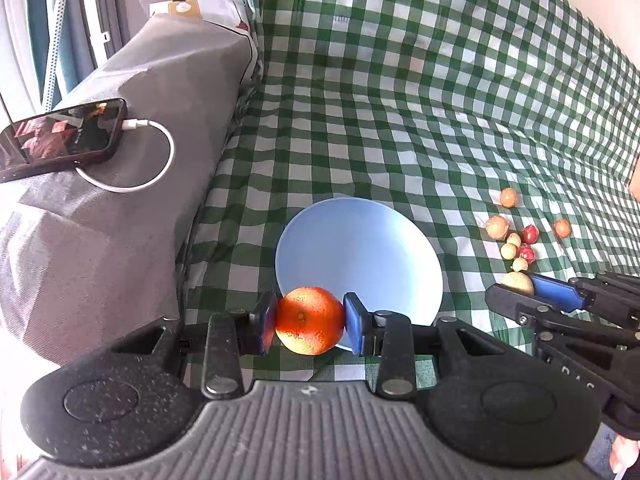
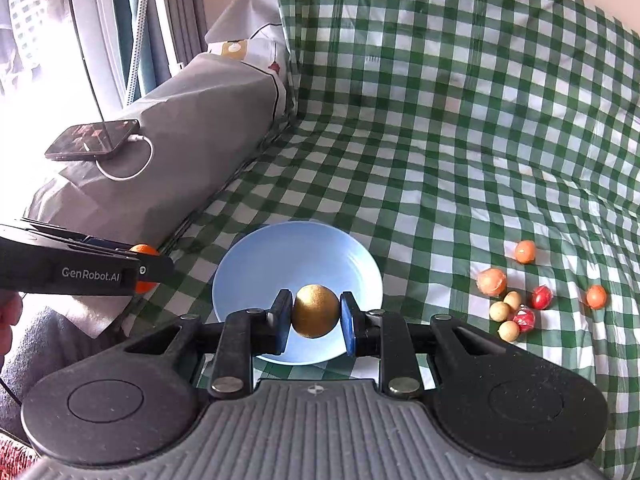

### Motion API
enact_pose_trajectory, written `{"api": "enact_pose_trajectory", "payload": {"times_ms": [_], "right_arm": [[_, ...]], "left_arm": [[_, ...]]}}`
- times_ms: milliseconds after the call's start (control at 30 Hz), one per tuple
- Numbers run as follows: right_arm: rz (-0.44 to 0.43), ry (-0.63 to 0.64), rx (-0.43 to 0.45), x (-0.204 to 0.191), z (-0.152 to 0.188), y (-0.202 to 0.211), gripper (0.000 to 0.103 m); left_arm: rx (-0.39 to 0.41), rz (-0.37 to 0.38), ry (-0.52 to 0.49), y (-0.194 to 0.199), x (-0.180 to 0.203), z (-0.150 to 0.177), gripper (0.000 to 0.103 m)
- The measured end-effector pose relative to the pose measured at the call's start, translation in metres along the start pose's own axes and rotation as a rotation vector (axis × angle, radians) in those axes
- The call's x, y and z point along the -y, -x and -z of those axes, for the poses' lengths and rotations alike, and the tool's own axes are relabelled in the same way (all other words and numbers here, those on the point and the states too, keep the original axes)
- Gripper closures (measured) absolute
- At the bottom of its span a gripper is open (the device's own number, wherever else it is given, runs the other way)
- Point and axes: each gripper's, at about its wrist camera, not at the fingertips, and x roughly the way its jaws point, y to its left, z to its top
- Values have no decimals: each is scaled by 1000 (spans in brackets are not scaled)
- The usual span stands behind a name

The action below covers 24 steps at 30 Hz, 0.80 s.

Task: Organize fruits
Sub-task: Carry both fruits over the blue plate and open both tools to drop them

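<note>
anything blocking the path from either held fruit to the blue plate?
Nothing visible. The left gripper holds the orange at the near rim of the blue plate; the right gripper holds the brown fruit over it. The plate is bare. The small loose fruits lie off to its right on the checked cloth.

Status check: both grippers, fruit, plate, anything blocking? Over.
Left gripper shut on orange. Right gripper shut on brown fruit. Blue plate empty, unobstructed. Small fruits loose on cloth.
</note>
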Motion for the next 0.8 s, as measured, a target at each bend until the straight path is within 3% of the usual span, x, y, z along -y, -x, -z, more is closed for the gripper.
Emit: {"api": "enact_pose_trajectory", "payload": {"times_ms": [800], "right_arm": [[-4,51,-167,13,10,-106,76]], "left_arm": [[-144,-58,-97,-97,15,-29,63]]}}
